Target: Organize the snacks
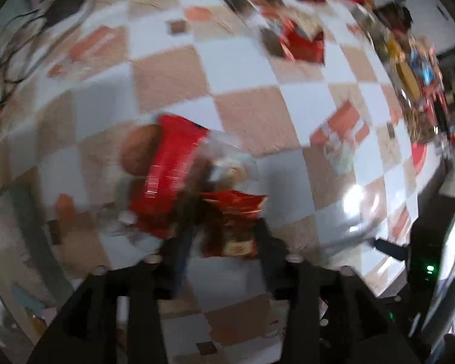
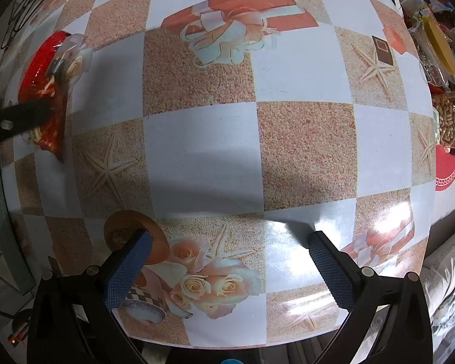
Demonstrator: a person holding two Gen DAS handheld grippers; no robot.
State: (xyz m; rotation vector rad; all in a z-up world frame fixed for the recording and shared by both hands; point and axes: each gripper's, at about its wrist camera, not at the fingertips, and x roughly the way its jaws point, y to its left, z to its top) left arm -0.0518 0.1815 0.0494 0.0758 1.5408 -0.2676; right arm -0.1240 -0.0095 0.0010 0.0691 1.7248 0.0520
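The left wrist view is blurred by motion. My left gripper [image 1: 224, 227] is shut on a red snack packet [image 1: 233, 221] and holds it above the checkered tablecloth [image 1: 242, 69]. A larger red-and-clear snack bag [image 1: 170, 176] hangs just beyond it, touching the fingers. In the right wrist view the same red bag [image 2: 45, 91] and a left finger [image 2: 18, 118] show at the far left. My right gripper [image 2: 230, 245] is open and empty low over the table's front edge.
A pile of assorted snack packets [image 2: 443, 60] lies along the table's right edge, with peanuts [image 2: 446, 121] among them. More red packets [image 1: 303, 42] lie at the far side. Cables [image 1: 21, 60] lie at the left. The right gripper's body [image 1: 421, 254] is at the right.
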